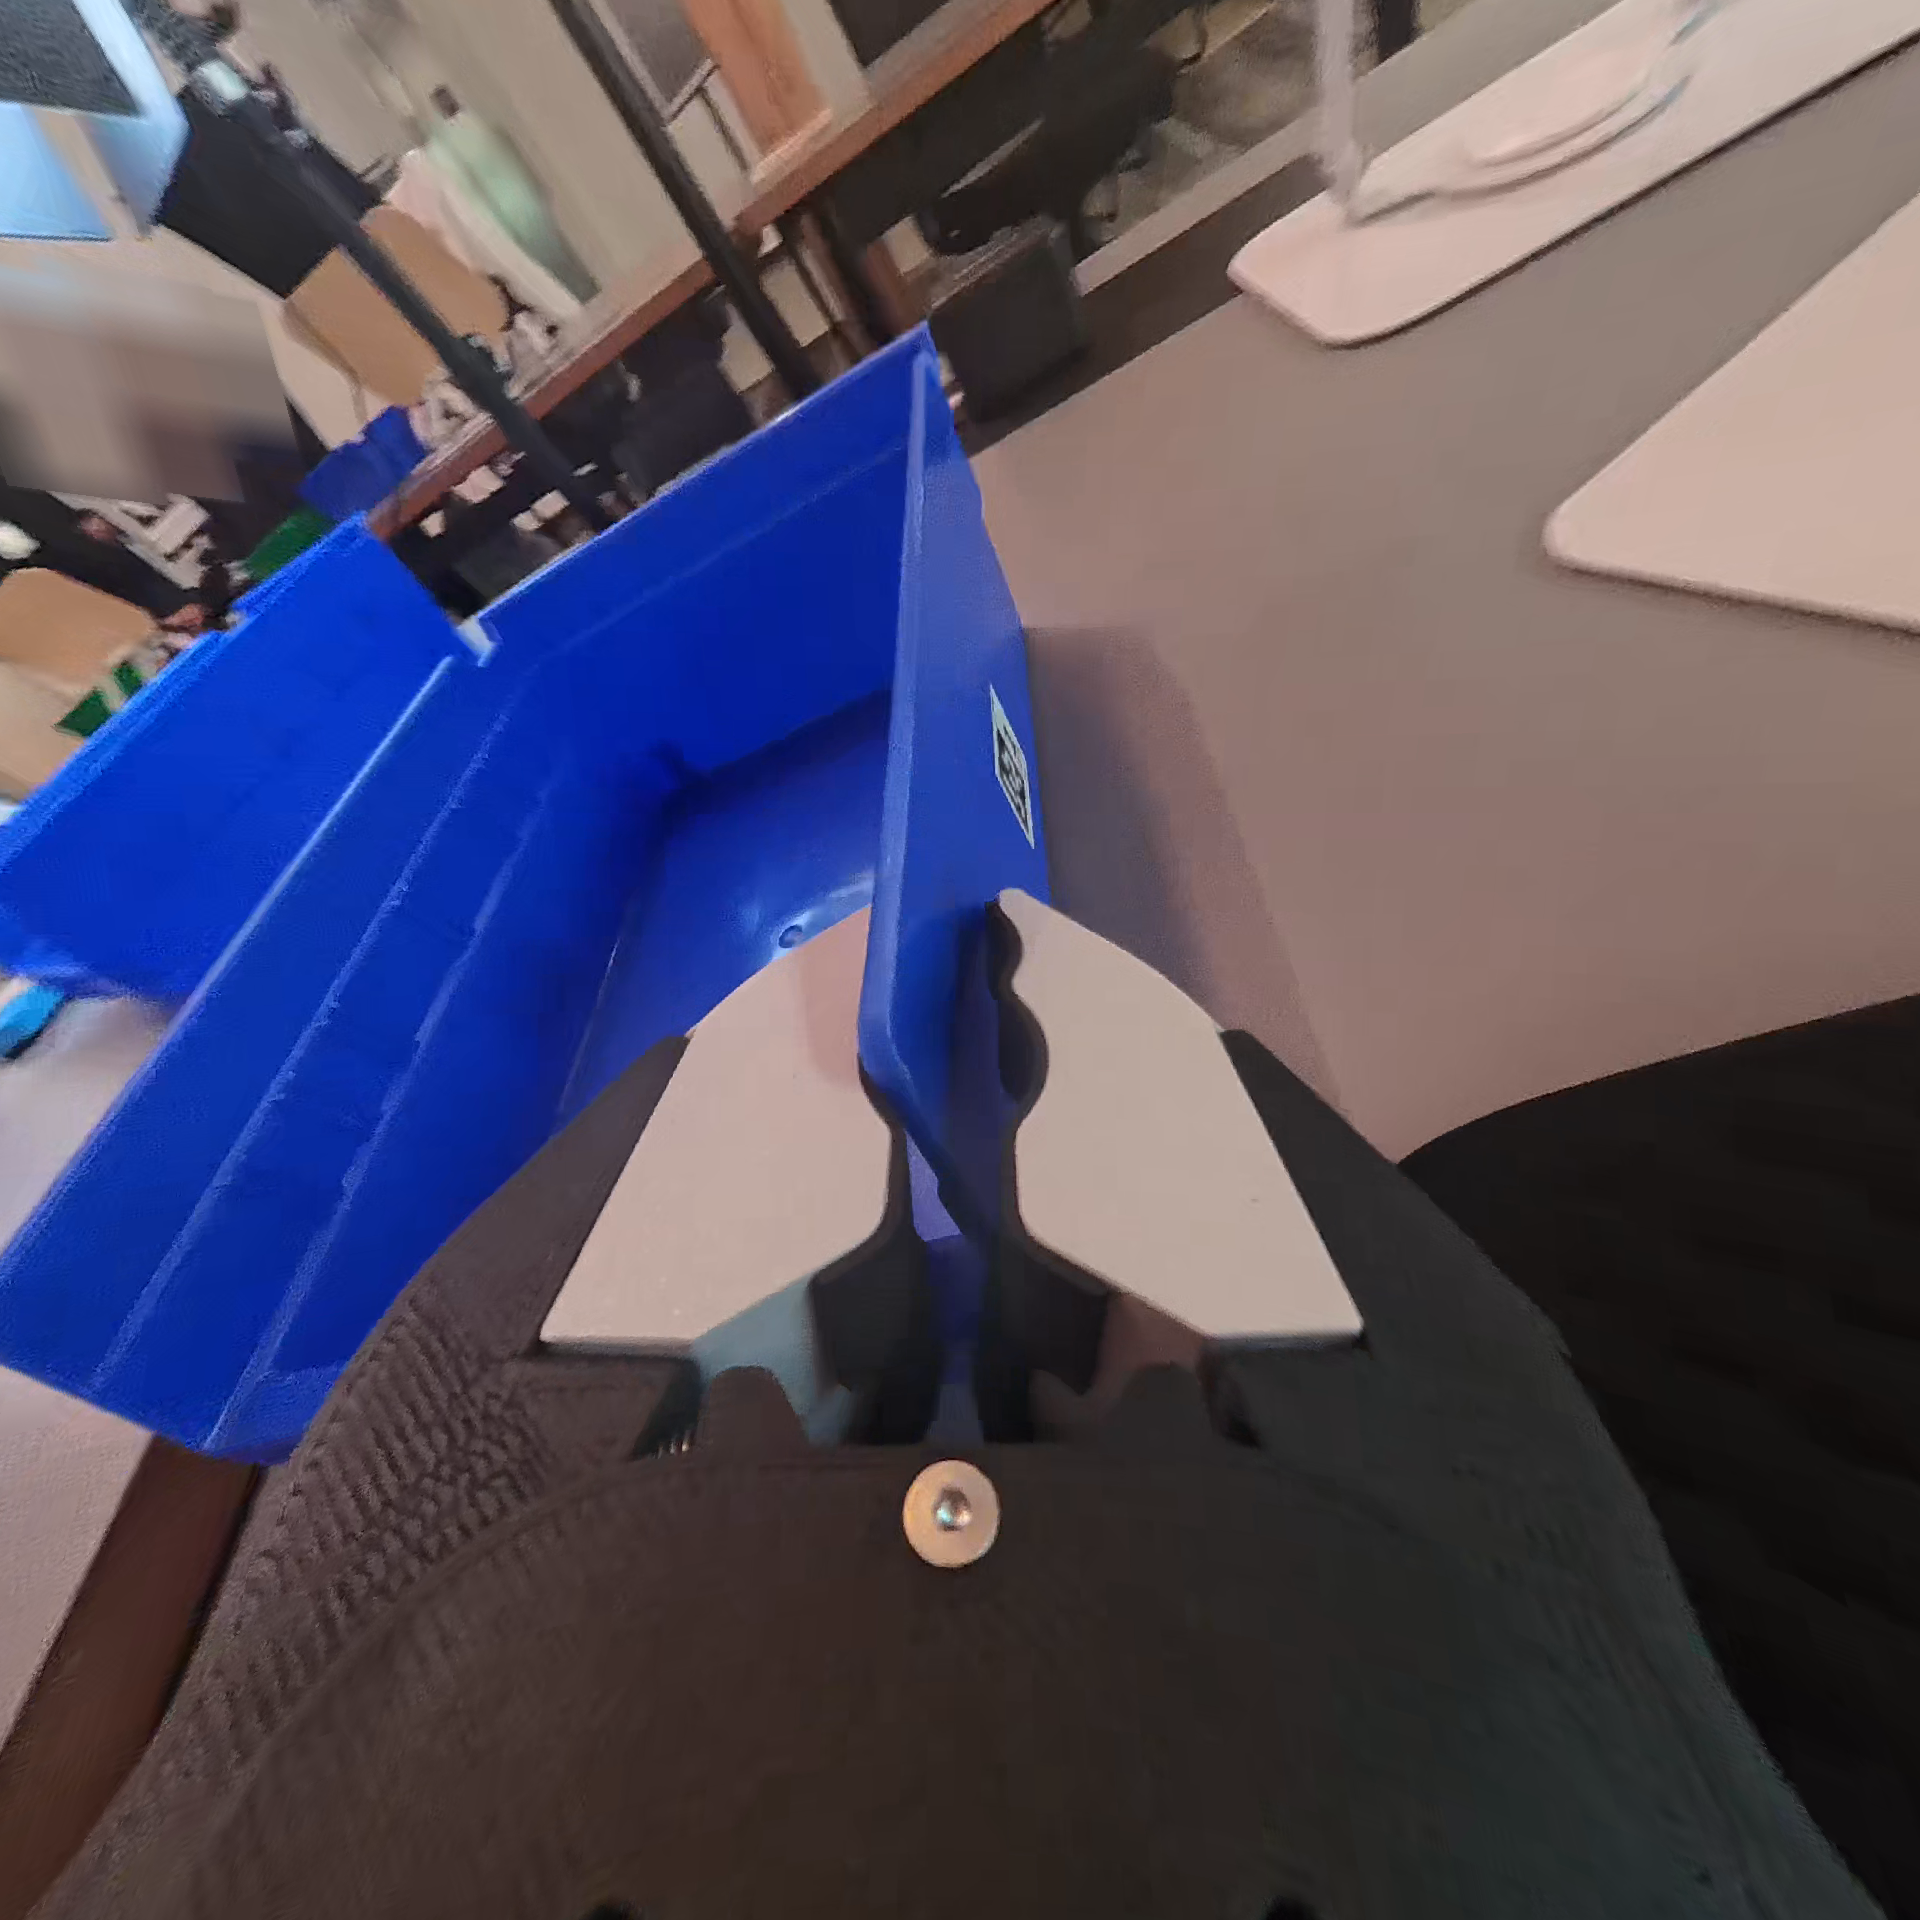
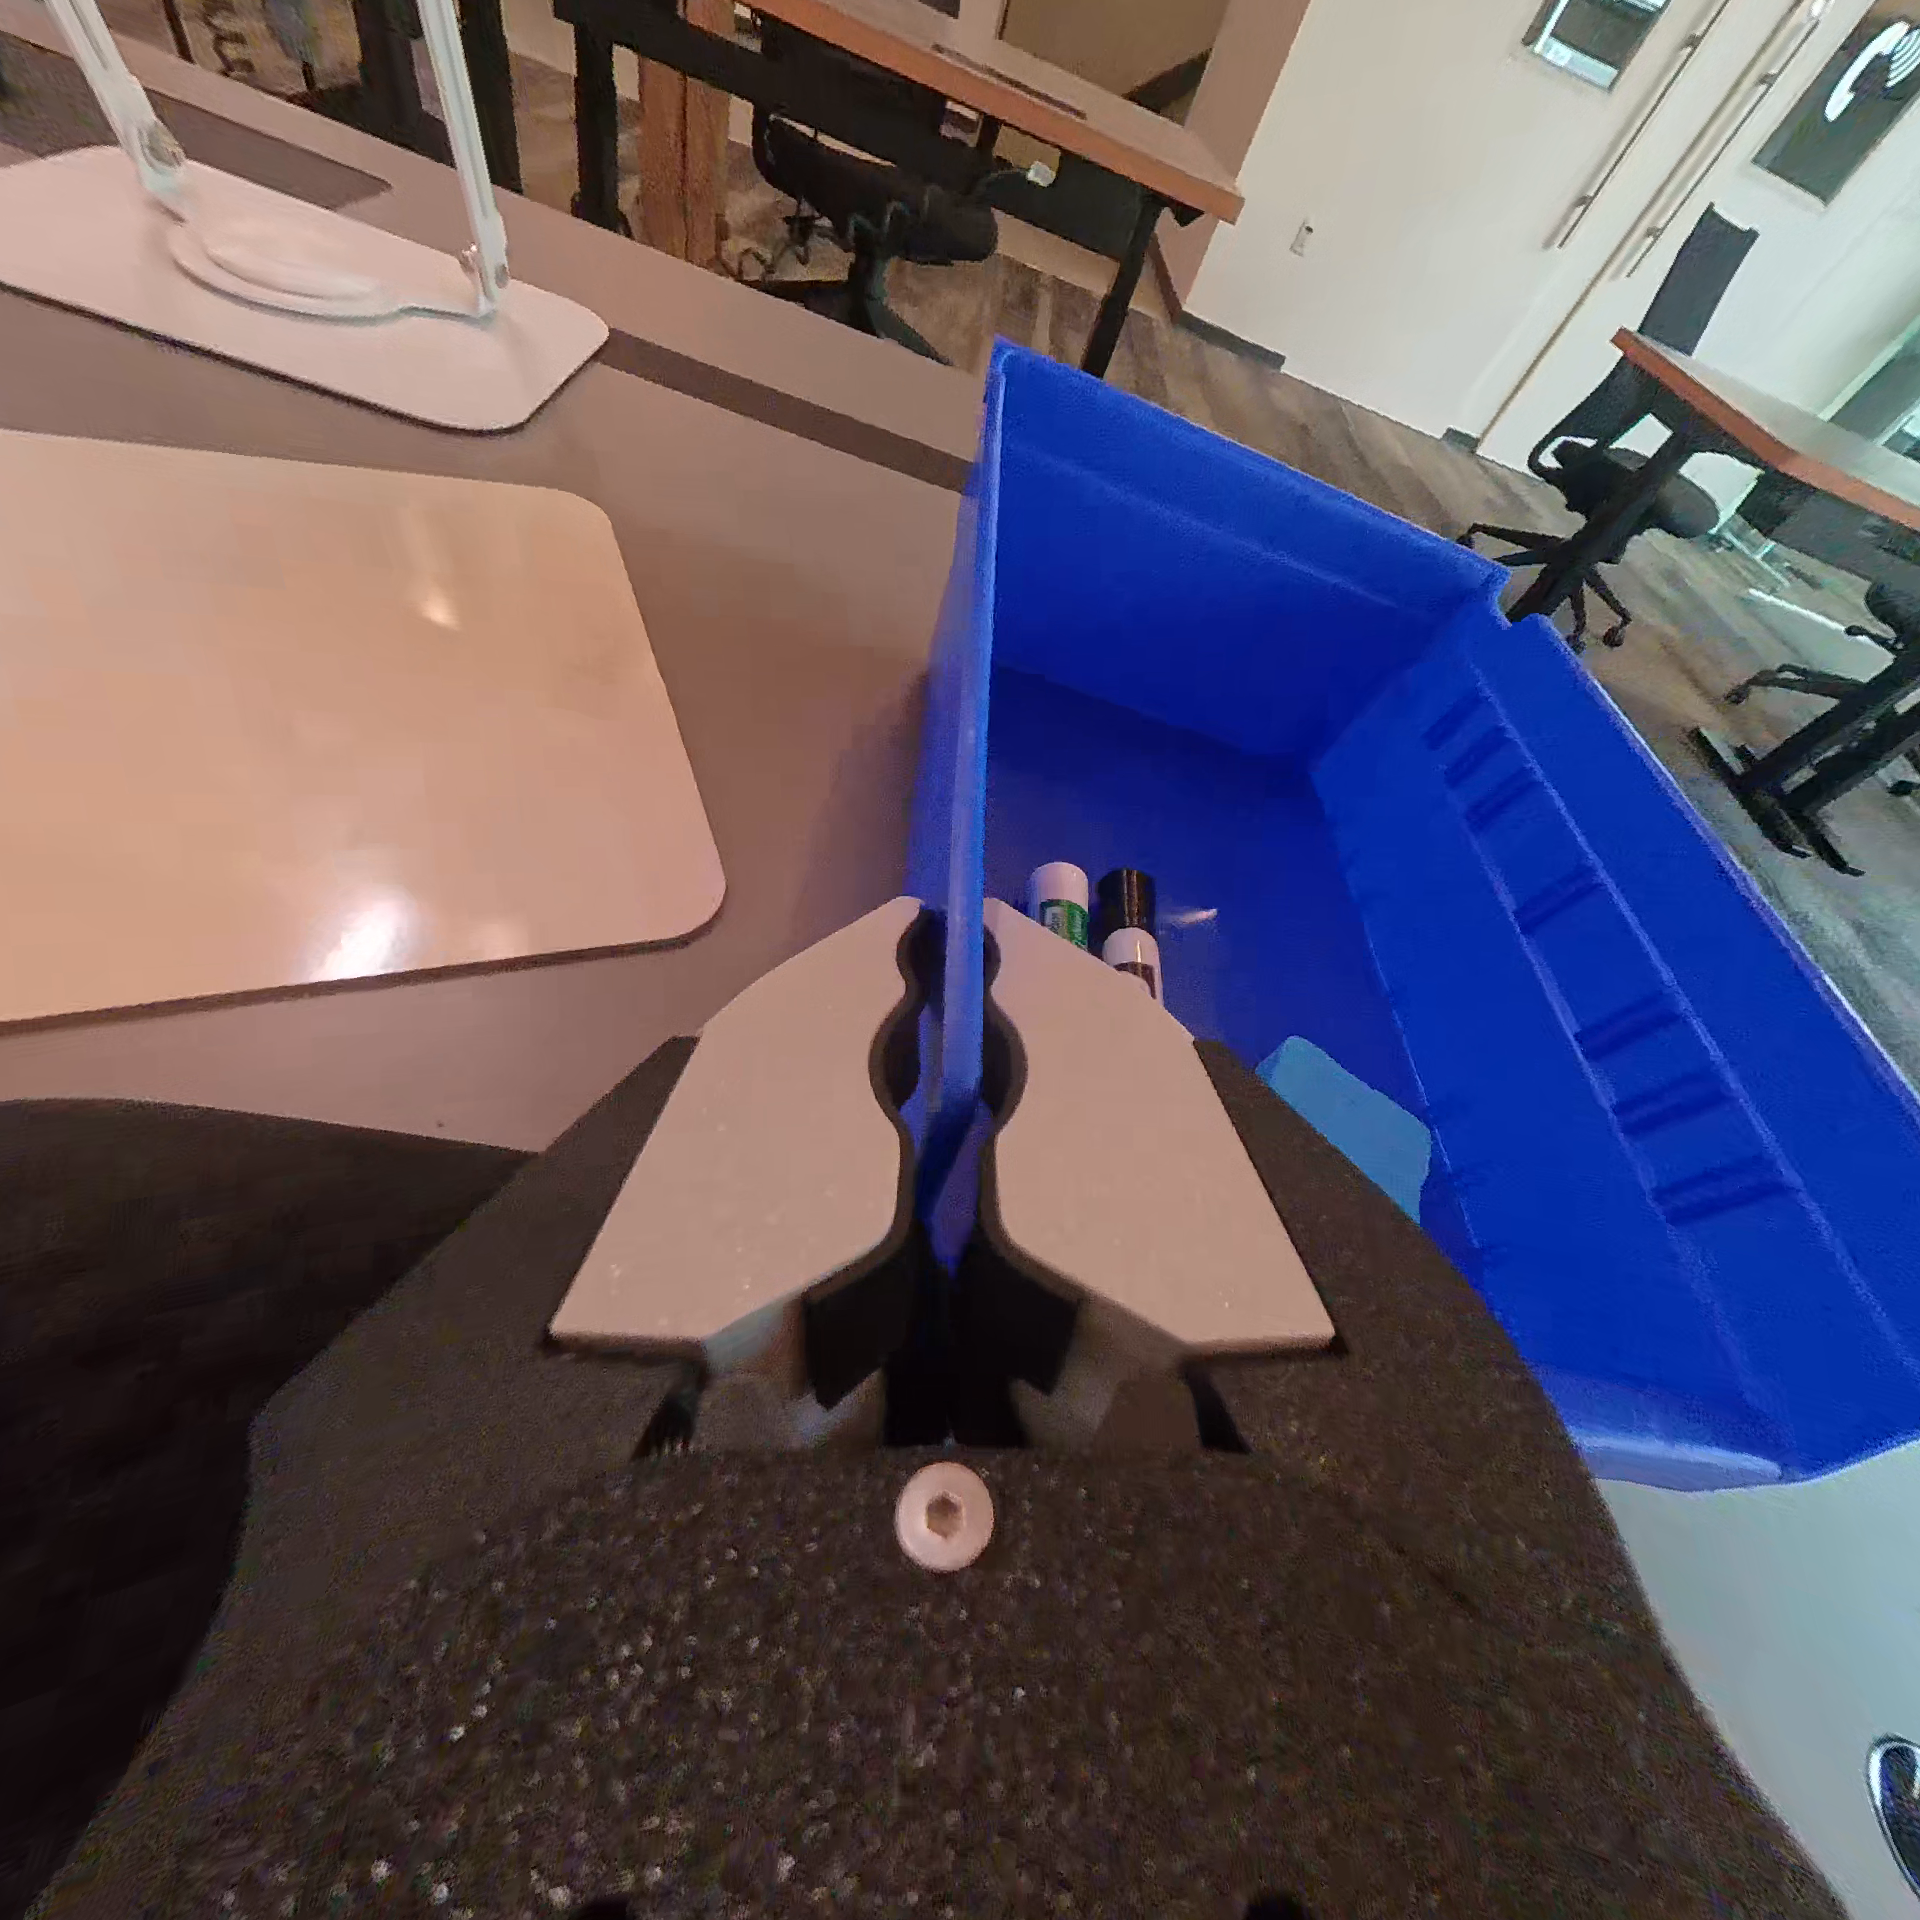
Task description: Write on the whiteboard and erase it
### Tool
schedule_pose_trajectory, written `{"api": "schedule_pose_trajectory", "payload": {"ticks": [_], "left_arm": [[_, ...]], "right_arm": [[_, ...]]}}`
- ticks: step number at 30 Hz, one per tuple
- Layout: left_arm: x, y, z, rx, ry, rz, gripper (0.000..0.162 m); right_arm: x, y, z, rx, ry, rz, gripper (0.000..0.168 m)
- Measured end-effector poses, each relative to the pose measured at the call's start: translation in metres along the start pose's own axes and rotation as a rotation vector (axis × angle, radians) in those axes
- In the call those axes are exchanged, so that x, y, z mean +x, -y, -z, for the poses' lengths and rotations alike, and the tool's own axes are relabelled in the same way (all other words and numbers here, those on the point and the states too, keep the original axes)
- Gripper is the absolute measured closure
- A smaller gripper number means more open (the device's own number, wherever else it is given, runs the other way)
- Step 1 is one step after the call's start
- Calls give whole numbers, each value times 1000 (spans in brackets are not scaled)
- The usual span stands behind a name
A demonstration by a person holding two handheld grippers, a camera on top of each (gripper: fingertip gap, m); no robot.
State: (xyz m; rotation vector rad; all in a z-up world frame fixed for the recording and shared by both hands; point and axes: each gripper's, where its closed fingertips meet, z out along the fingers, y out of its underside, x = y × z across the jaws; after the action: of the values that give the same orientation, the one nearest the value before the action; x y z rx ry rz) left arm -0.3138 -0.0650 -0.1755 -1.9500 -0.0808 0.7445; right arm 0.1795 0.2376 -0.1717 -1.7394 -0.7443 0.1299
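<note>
My left gripper is shut on the near side wall of a blue bin at the table's left edge; what shows of the bin's inside is empty. My right gripper is shut on the left wall of a blue bin at the table's right edge. That bin holds a green-labelled white marker, a black-capped marker and a light blue eraser. A blank whiteboard lies flat on the table, left of the right gripper. It also shows in the left wrist view, right of the left gripper.
A second white board with a clear stand on it lies farther back on the grey table; it also shows in the left wrist view. A black fabric surface lies near the front edge. Desks and office chairs stand beyond the table. Some 60 cm of space lies between my two pairs of fingers.
</note>
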Motion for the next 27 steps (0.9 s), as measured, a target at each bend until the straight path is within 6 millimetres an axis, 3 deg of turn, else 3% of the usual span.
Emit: {"api": "schedule_pose_trajectory", "payload": {"ticks": [5, 12, 18, 24, 26, 27], "left_arm": [[37, 33, -9, 36, -94, -3, 153], [83, 75, -16, 91, -202, -38, 153], [116, 85, -20, 117, -257, -51, 153], [134, 88, -20, 122, -299, -37, 155], [136, 93, -17, 149, -291, -49, 151], [136, 104, -9, 214, -272, -57, 144]], "right_arm": [[-27, 24, -2, 7, 28, -19, 163], [-89, 61, -1, 49, 160, -71, 164], [-152, 71, 0, 57, 240, 0, 163], [-206, 69, -2, 43, 311, 91, 163], [-224, 77, 2, 110, 356, 99, 159], [-232, 86, 8, 177, 392, 83, 146]]}}
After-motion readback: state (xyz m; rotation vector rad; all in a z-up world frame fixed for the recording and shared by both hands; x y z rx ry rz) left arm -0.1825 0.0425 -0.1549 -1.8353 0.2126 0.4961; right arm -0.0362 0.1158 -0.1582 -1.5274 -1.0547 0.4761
